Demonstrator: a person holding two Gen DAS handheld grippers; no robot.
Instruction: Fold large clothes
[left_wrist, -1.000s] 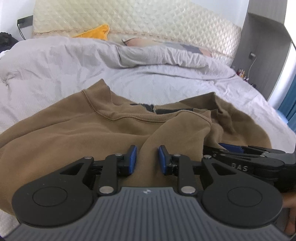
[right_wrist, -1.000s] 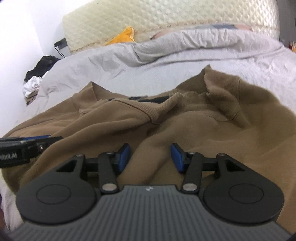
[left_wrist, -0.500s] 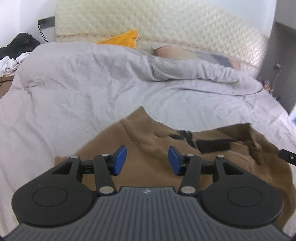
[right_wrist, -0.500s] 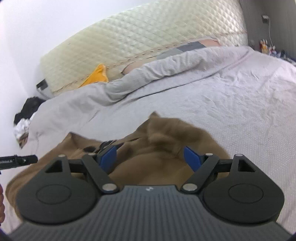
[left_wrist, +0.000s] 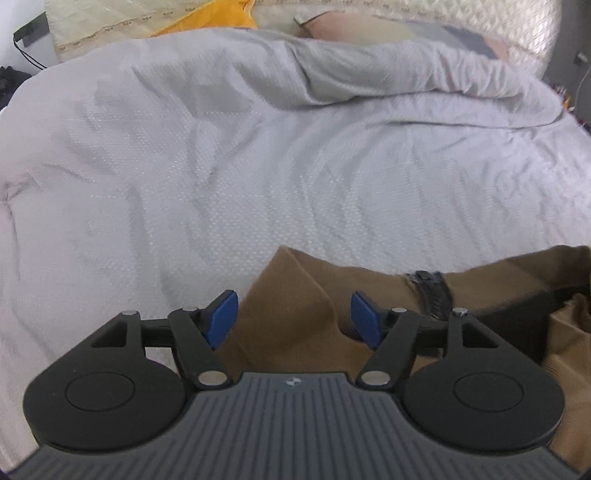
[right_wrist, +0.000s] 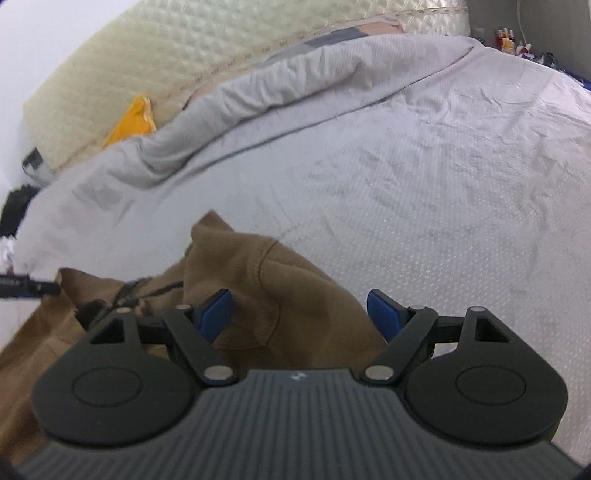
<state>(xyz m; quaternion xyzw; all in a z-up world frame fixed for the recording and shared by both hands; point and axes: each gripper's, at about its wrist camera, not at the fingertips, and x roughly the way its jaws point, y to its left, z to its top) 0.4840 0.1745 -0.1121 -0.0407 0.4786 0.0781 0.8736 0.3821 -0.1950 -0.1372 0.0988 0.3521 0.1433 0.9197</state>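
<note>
Home bedroom — grey duvet, quilted headboard, orange pillow

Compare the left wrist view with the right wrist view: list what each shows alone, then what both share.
Left wrist only: the left gripper, jaws opening, over a corner of the brown sweatshirt.

Right wrist only: the right gripper, open over a sweatshirt fold, and items cluttered beside the bed at far right.

Both: the sweatshirt, grey bedspread, cream quilted headboard, orange cushion.
</note>
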